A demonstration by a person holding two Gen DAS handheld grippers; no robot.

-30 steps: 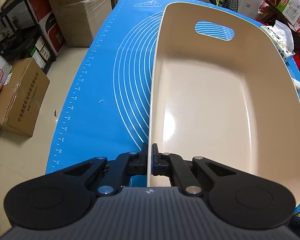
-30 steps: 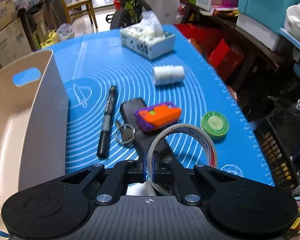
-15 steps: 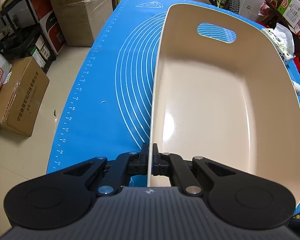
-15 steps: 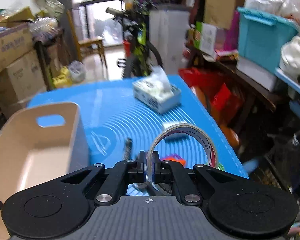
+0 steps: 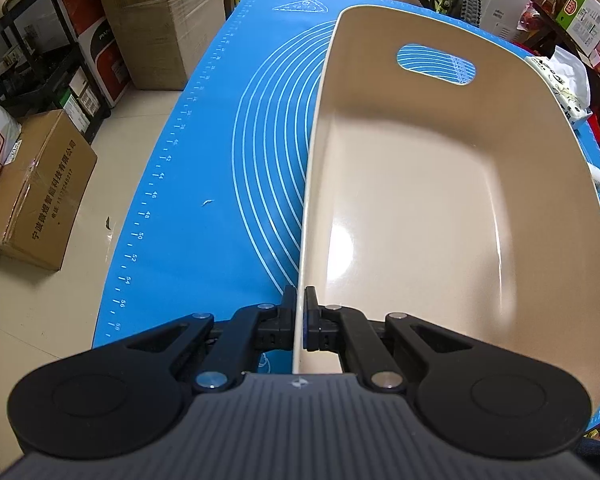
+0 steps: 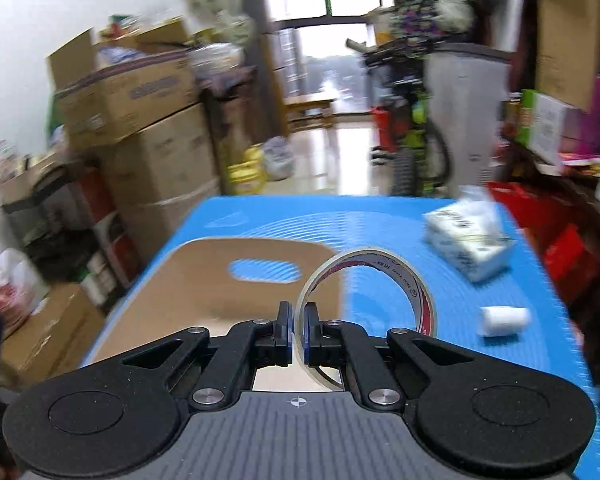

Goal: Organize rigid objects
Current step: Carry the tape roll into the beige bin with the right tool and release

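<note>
since a second ago the right gripper [image 6: 298, 334] has lifted off the mat [image 6: 380, 220], tape roll [image 6: 366, 300] pinched by its wall, bin [image 6: 204, 272] now at 10 o'clock. left gripper [image 5: 300, 320] clamps the bin's [image 5: 440, 220] rim, steady. advice: carry over the rim, lower inside, then release.

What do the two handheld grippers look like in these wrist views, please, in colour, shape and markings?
The left gripper and the right gripper look alike: matte black linkage arms with silver pivot bolts, two rounded black lobes with circular insets, and a grey ribbed base bearing a small white crosshair mark. The narrow black fingers have blue pads on their inner faces. No cables or sleeves show.
</note>
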